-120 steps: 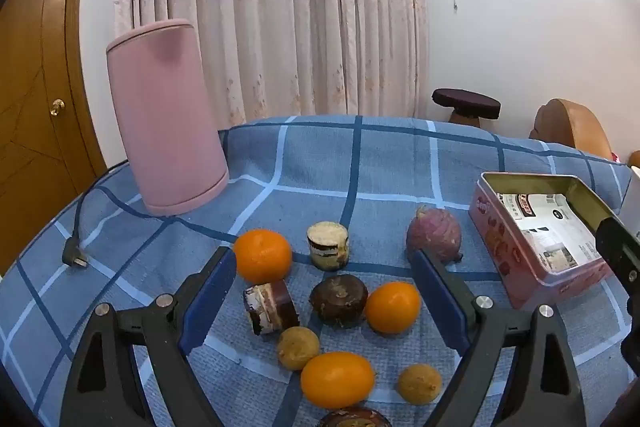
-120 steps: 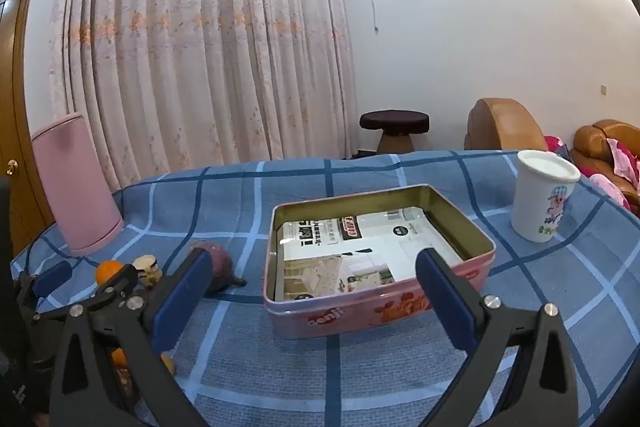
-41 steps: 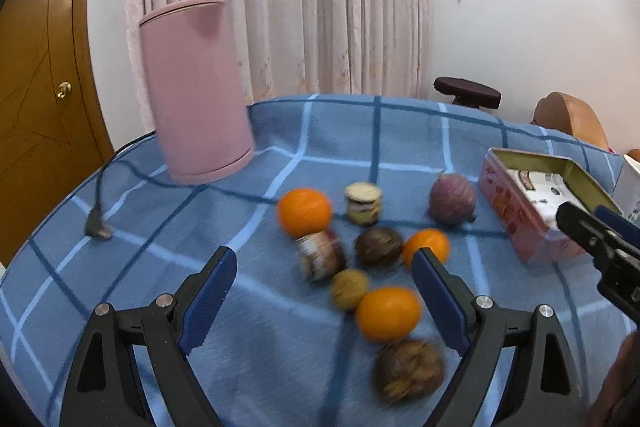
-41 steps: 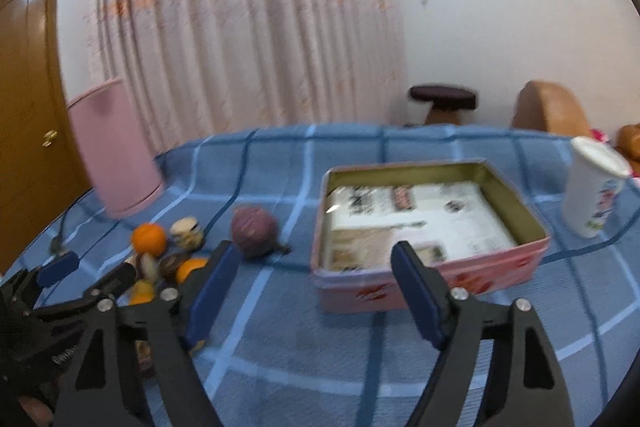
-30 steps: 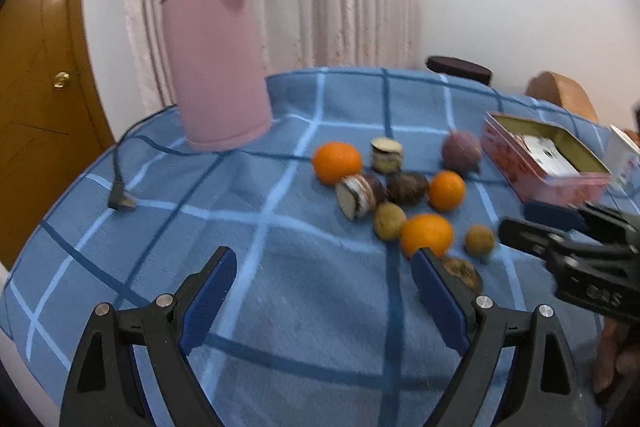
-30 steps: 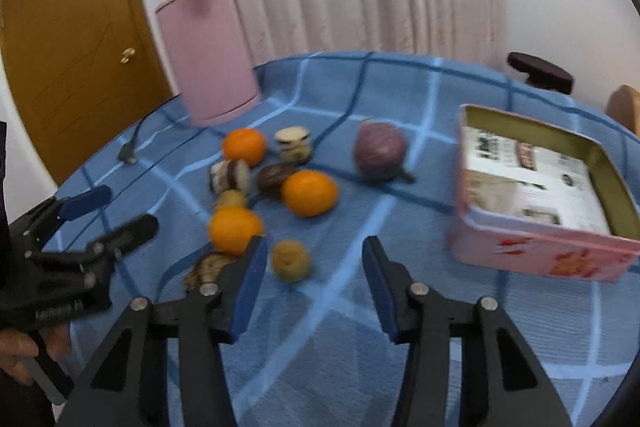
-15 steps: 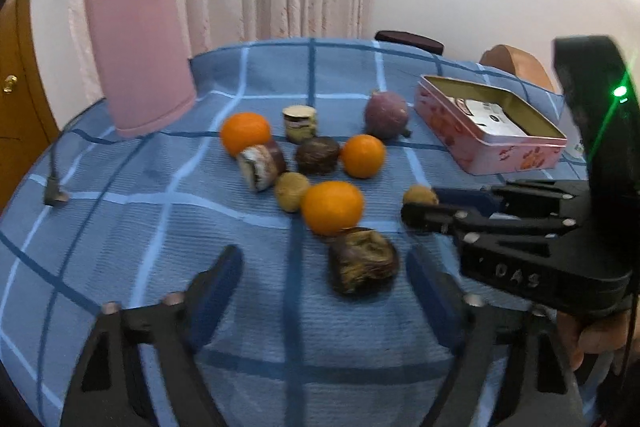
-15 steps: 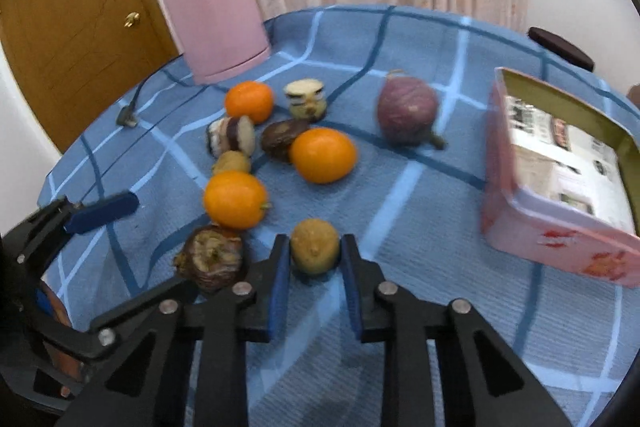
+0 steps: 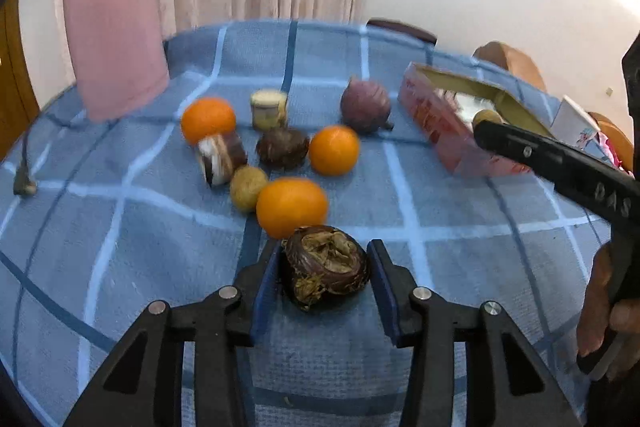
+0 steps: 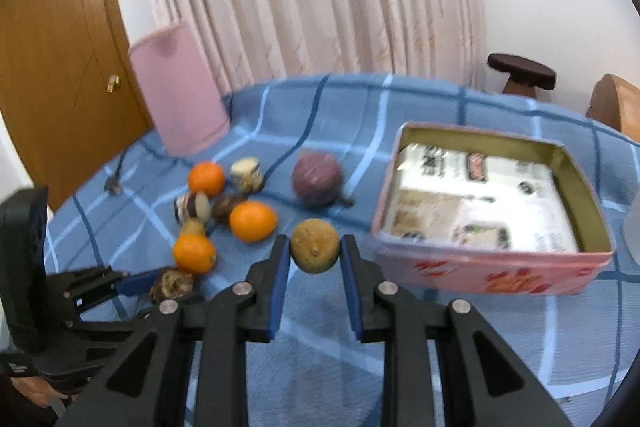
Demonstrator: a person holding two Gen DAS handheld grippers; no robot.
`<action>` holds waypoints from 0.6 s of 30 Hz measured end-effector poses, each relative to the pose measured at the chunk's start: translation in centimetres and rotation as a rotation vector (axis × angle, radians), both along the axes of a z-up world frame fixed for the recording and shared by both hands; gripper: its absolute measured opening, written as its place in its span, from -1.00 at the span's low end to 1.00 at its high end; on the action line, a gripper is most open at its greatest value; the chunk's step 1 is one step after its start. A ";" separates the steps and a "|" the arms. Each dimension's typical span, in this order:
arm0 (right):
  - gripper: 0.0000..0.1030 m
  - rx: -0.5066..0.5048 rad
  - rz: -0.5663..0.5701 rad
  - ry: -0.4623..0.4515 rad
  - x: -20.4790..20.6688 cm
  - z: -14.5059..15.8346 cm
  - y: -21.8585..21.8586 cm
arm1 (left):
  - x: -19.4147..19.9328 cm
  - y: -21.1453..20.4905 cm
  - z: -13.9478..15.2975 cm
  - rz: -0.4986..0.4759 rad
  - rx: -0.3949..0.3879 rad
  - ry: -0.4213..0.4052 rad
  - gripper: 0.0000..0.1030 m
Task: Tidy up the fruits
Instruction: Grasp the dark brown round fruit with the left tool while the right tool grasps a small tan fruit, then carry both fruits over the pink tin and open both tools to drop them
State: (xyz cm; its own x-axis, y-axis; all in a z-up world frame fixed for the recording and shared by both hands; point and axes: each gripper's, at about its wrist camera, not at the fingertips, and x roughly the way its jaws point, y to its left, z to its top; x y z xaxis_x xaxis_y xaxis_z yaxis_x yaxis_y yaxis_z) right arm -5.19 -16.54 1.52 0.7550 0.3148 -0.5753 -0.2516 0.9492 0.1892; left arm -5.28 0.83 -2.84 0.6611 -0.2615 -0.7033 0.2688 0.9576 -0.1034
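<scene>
left wrist view: the left gripper [image 9: 326,267] is closing its jaws around a dark wrinkled fruit [image 9: 325,273] lying on the blue checked cloth [image 9: 120,247]; a narrow gap shows beside the right pad, so it is not yet pinched. just behind it lies an orange [image 9: 291,207]. right wrist view: the right gripper [image 10: 315,259] is clenched on a small brownish-yellow fruit [image 10: 315,245], held above the cloth, just left of the pink tin [image 10: 500,279]. a purple fruit [image 10: 317,179] lies near the tin.
</scene>
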 end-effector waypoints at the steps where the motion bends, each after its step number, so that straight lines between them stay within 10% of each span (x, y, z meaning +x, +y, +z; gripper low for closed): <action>1: -0.45 0.003 -0.019 -0.013 0.0 0.3 -0.5 | -0.2 -0.3 0.5 -0.008 0.001 -0.021 -0.12; 8: -0.44 -0.016 -0.241 -0.035 1.1 0.8 -7.4 | 1.3 -5.9 4.7 -0.125 -0.028 -0.161 -0.11; 18: -0.44 -0.007 -0.352 0.039 2.8 -0.7 -13.2 | 7.1 -15.9 4.7 -0.221 -0.001 -0.143 -0.11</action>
